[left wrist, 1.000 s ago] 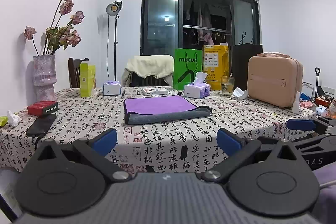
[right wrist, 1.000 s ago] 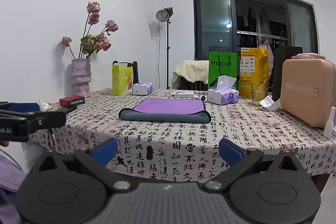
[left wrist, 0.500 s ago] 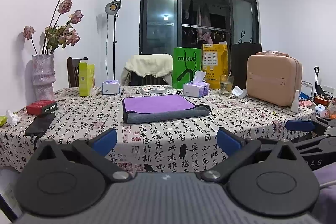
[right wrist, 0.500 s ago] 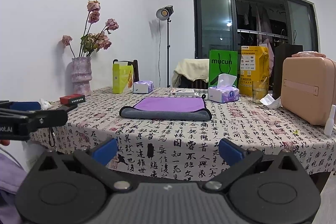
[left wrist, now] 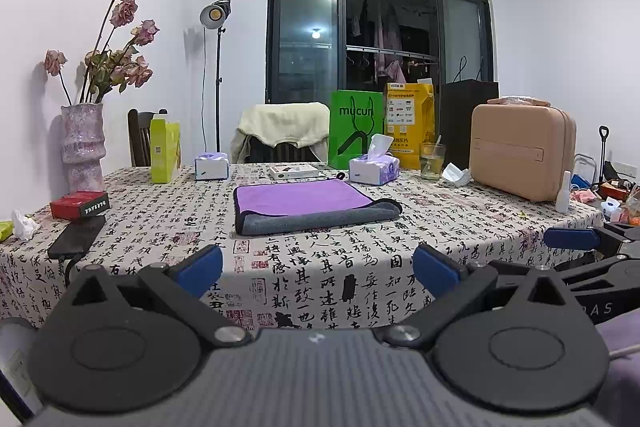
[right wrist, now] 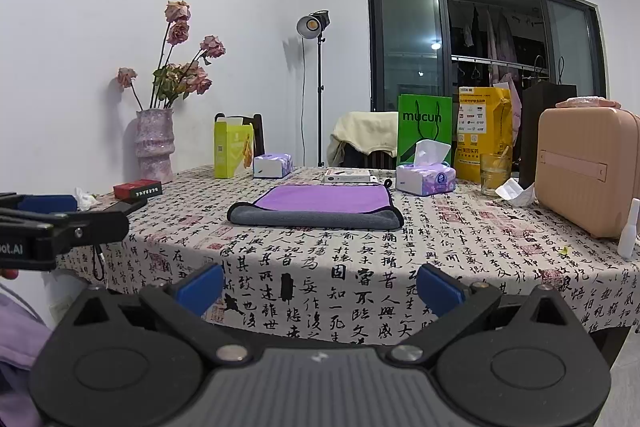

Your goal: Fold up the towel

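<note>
The bench (left wrist: pixel 460 223) fills the middle of both views under a cloth printed with black characters, and I hold both tools off its near edge, clear of everything on it. Largest upon it is the pink case (left wrist: pixel 522 153) at the right, then the vase (left wrist: pixel 82 143) of dried roses at the left. The towel (left wrist: pixel 308 203) lies flat near the bench's middle, purple on top with a grey underside rolled out along its near edge; it looks folded over once, though from this low angle I cannot be sure. Just behind its right corner sits the tissue pack (left wrist: pixel 374 169), with a glass (left wrist: pixel 432 161) further right. A red box (left wrist: pixel 80 205) and a dark phone (left wrist: pixel 76 237) lie near the left edge. My left tool (left wrist: pixel 316 269) stands wide open with nothing between its blue pads, and my right tool (right wrist: pixel 320 289) is spread wide and empty too, each well short of the towel.
</note>
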Available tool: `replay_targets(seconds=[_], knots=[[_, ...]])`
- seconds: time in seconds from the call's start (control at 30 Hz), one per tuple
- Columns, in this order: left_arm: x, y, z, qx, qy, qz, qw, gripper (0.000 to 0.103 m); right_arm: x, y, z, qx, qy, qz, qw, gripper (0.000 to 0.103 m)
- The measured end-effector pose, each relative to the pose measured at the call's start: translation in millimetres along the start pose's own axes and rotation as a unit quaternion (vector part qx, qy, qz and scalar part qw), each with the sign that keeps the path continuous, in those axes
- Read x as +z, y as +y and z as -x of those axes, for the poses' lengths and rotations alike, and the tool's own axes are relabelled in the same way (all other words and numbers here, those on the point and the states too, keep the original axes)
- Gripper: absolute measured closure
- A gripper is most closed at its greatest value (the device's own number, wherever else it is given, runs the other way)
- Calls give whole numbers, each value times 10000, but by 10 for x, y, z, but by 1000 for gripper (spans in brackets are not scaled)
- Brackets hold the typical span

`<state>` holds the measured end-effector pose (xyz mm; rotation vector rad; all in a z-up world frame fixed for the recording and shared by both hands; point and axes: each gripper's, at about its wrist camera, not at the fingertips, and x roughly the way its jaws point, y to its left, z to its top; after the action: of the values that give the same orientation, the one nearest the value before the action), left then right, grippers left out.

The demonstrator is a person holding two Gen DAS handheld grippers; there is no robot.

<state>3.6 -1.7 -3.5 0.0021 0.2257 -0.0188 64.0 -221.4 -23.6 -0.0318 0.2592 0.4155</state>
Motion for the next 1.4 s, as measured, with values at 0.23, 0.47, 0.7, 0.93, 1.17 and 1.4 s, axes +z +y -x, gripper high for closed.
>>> replay_targets(seconds=[0.23,0.47,0.7,0.93,1.17,1.4], knots=[[6,9,5,-12,11,-6,10000,0,-1,-3,-3,7,4,-4,10000,0],[5,-1,4,-11,13,-24,10000,0,-6,7,0,18,-17,26,10000,0],[3,-7,-9,22,17,-49,10000,0,-9,2,10,3,-39,11,10000,0],[-1,-18,1,21,11,-61,10000,0,-11,-7,22,-4,-72,12,10000,0],[-4,-30,-4,20,39,-47,10000,0,-10,-1,25,11,-52,23,10000,0],[-28,-43,-63,78,28,-238,9997,0,-13,-5,11,10,-28,-5,10000,0]])
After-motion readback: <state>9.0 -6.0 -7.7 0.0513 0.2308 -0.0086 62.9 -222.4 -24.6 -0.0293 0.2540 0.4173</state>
